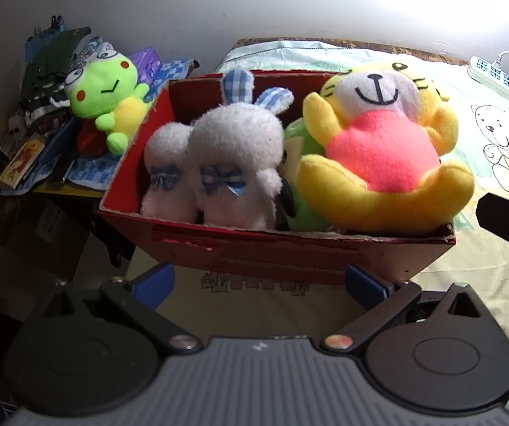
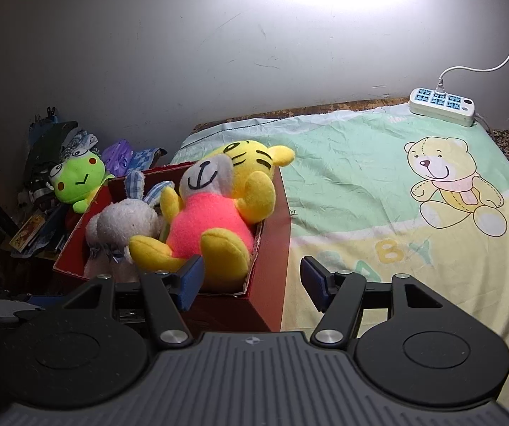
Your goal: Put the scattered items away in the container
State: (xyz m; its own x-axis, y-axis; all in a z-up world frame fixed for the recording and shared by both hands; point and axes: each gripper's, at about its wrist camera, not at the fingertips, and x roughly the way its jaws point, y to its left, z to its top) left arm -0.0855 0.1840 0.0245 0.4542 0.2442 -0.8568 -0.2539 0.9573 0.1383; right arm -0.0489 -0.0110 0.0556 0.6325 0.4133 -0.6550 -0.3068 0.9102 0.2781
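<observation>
A red cardboard box [image 1: 290, 252] stands on a bed sheet. In it lie a yellow tiger plush with a pink belly [image 1: 382, 145], a white rabbit plush with blue checked ears [image 1: 226, 156], and a green plush [image 1: 304, 209] mostly hidden between them. The box [image 2: 272, 248], tiger [image 2: 211, 220] and rabbit [image 2: 126, 227] also show in the right wrist view. My left gripper [image 1: 259, 280] is open and empty just in front of the box. My right gripper [image 2: 252, 284] is open and empty, its jaws astride the box's near right corner.
A green frog plush [image 1: 108, 99] sits on a cluttered side table left of the box, among cloths and books. A white power strip [image 2: 442, 106] lies at the bed's far right by the wall. The sheet shows a printed bear [image 2: 456, 191].
</observation>
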